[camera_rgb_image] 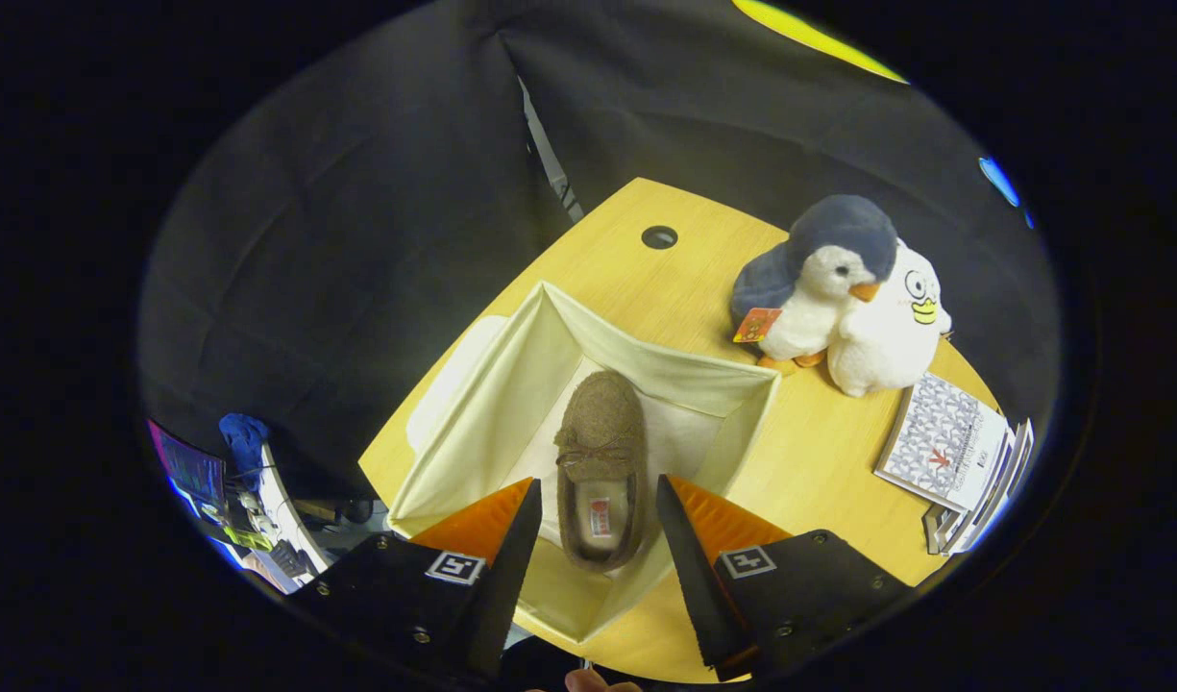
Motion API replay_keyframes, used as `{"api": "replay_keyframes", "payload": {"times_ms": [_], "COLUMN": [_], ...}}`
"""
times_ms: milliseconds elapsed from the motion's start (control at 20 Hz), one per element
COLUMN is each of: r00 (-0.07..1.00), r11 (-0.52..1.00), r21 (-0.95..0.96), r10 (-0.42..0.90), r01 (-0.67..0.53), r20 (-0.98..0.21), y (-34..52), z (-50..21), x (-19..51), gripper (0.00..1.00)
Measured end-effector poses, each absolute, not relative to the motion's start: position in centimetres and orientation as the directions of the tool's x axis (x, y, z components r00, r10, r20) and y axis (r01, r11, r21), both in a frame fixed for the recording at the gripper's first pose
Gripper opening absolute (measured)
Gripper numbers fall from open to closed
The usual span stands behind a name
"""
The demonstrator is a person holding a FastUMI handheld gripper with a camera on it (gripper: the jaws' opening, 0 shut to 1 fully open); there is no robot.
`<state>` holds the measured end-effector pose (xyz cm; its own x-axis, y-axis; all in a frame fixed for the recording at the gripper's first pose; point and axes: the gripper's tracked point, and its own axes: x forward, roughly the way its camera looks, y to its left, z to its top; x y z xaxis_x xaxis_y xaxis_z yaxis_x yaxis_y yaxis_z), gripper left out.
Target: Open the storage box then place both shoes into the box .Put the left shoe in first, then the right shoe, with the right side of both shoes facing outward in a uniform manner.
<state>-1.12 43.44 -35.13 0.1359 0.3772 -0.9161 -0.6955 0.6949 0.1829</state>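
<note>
Inside open box (511, 404): one shoe (600, 461); gripper (598, 485) jaws apart.

- A pale wood-grain worktop (819, 452) with a rounded edge carried the things, and a small round dark hole (659, 236) sat near its far side.
- A plush penguin (807, 279) with a grey-blue back, white front and orange beak stood upright on the worktop, an orange tag hanging at its side.
- A white plush toy (891, 332) with a drawn eye and a yellow bill leaned against the penguin, touching it.
- A stack of patterned white-and-grey booklets (948, 442) lay flat just beside the two toys, fanned at the worktop's edge.
- A blue cloth (244, 437) sat well apart, below the worktop's level, among blurred clutter.
</note>
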Motion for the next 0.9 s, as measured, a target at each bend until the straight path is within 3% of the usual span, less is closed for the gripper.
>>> {"api": "replay_keyframes", "payload": {"times_ms": [400, 900], "r00": [0.21, 0.263], "r11": [0.765, 0.855], "r21": [0.191, 0.195], "r10": [0.392, 0.352], "r01": [-0.615, -0.48], "r20": [-0.895, -0.898], "y": [32.9, 17.2], "z": [-29.9, -31.4], "x": [0.2, -0.7], "gripper": [0.74, 0.74]}}
